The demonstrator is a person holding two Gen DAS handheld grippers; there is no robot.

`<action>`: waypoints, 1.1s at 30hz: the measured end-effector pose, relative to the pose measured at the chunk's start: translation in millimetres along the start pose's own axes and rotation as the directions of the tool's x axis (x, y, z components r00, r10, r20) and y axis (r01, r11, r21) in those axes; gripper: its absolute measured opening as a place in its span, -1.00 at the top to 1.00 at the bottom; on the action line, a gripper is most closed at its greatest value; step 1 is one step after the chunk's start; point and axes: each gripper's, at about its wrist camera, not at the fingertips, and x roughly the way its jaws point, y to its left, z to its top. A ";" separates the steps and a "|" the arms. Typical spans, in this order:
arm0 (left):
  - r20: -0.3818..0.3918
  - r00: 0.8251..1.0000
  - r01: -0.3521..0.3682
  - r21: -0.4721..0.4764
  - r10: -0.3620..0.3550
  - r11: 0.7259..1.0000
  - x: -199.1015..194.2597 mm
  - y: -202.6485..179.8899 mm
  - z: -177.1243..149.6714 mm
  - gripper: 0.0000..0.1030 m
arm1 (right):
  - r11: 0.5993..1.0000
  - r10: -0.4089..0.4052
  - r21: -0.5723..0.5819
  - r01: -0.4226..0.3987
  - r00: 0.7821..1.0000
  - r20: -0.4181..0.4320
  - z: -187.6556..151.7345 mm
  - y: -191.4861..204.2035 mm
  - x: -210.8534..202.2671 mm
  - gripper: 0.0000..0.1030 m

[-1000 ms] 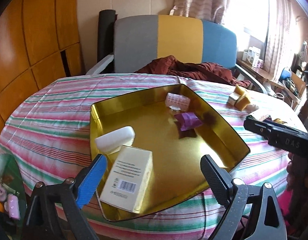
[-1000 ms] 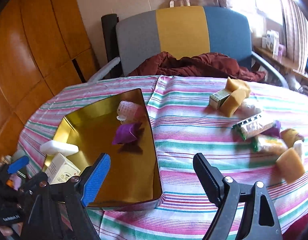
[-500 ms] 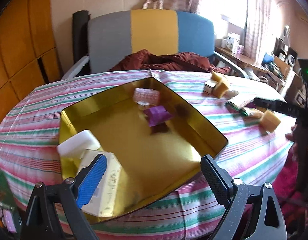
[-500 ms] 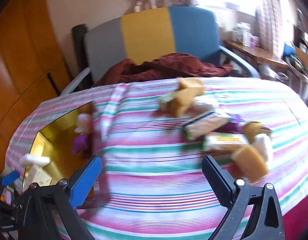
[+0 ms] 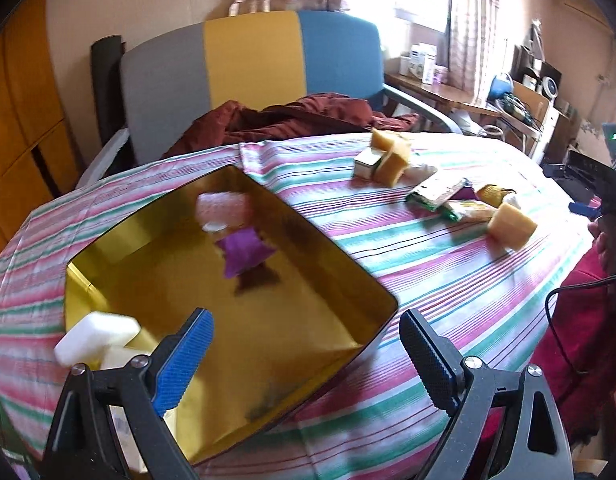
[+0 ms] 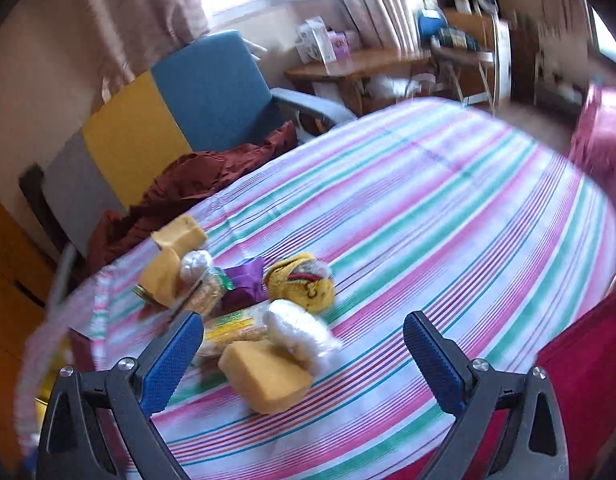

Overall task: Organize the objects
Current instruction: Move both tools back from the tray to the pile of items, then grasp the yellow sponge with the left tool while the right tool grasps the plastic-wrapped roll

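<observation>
Left tongs (image 5: 304,344) are spread wide with nothing in them, hanging over the near edge of the gold tray (image 5: 360,280). Inside the tray, ahead of the tips, sit a purple packet (image 5: 244,252) and a blurry pink thing (image 5: 224,208) — a white bar (image 5: 94,336) is just left of the blue finger. Right tongs (image 6: 304,346) are wide and empty too, with a yellow sponge (image 6: 264,376) between the tips, touching a white wrapped lump (image 6: 300,336). The rest of the pile lies just beyond. It all sits on a striped tablecloth (image 6: 448,240), with a grey-yellow-blue chair (image 5: 248,64) behind it.
</observation>
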 end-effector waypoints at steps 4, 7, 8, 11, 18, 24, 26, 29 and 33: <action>-0.011 0.999 0.032 0.011 -0.032 0.999 12.7 -15.8 16.6 -0.82 | 0.996 0.055 0.069 -0.056 0.998 0.014 -2.2 -11.2 2.1 -0.98; -0.027 0.997 0.075 0.009 -0.075 0.997 27.2 -26.0 29.3 -0.82 | 0.991 0.090 0.096 -0.090 0.996 0.007 -4.0 -14.7 3.1 -0.98; -0.038 0.995 0.091 0.008 -0.091 0.996 32.5 -29.8 32.7 -0.82 | 0.989 0.099 0.108 -0.100 0.995 0.009 -2.9 -17.6 2.5 -0.98; -0.072 0.990 0.125 0.008 -0.124 0.992 51.0 -45.8 43.9 -0.80 | 0.979 0.130 0.157 -0.131 0.991 0.011 -2.3 -26.2 2.8 -0.98; -0.132 0.963 0.240 0.011 -0.236 0.971 82.8 -90.2 66.9 -0.71 | 0.973 0.166 0.159 -0.166 0.986 0.013 -2.7 -25.9 3.7 -0.98; -0.187 0.933 0.315 0.009 -0.308 0.949 108.7 -125.1 77.5 -0.48 | 0.967 0.187 0.175 -0.187 0.982 0.015 -2.9 -27.3 6.0 -0.98; -0.210 0.920 0.340 0.008 -0.331 0.940 117.8 -139.0 78.4 -0.35 | 0.967 0.192 0.172 -0.190 0.981 0.002 -2.7 -26.3 8.9 -0.98; -0.226 0.893 0.394 -0.025 -0.389 0.919 125.8 -156.6 83.4 -0.35 | 0.965 0.202 0.171 -0.200 0.979 0.004 -3.1 -26.9 9.1 -0.98; -0.233 0.865 0.443 -0.062 -0.444 0.895 134.9 -177.5 92.2 -0.46 | 0.960 0.215 0.185 -0.212 0.977 0.003 -3.4 -31.0 9.5 -0.98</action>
